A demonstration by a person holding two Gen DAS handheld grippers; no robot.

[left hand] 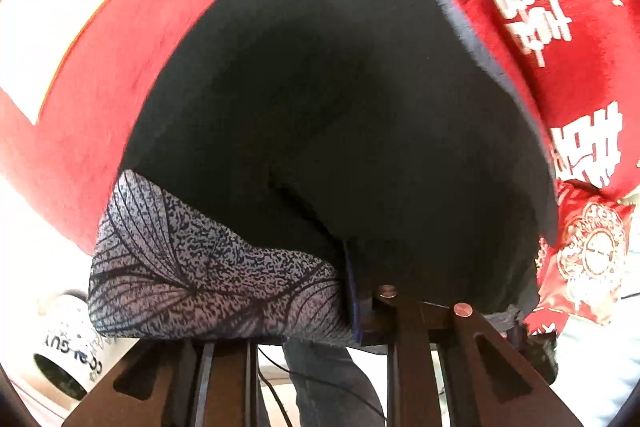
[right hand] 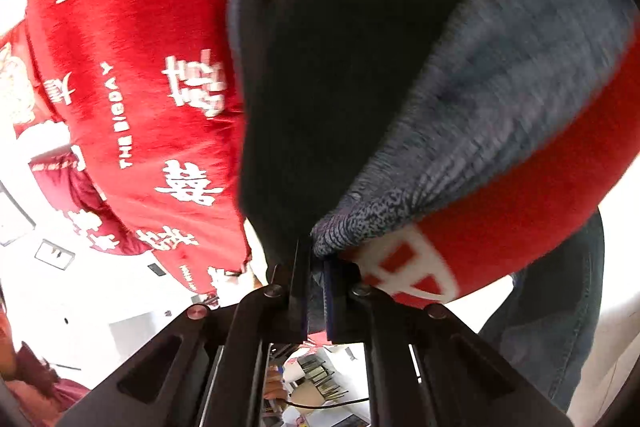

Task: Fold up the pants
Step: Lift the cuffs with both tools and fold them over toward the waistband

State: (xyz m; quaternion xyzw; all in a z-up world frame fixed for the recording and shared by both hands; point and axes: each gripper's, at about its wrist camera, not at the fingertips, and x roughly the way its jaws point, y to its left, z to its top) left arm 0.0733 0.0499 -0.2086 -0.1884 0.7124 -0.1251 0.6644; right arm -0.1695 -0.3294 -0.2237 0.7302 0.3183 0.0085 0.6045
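Item: pants (left hand: pixel 320 115), dark cloth with a grey leaf-print panel (left hand: pixel 208 275); we hold them lifted over the red blanket (left hand: pixel 120 67), which serves as our landmark. The cloth hangs slack above the blanket's white lettering.

Left gripper (left hand: pixel 360 307): we have it pinched tight on the pants' edge beside the printed panel. Right gripper (right hand: pixel 316 291): fingers closed on a bunched fold where dark and grey fabric meet.

Handling, as we judge it: light, soft, limp, no stiffness, prone to sagging between holds. We reckon corners and hems, kept well apart over the blanket, give the cleanest fold; loose pinches may slip.
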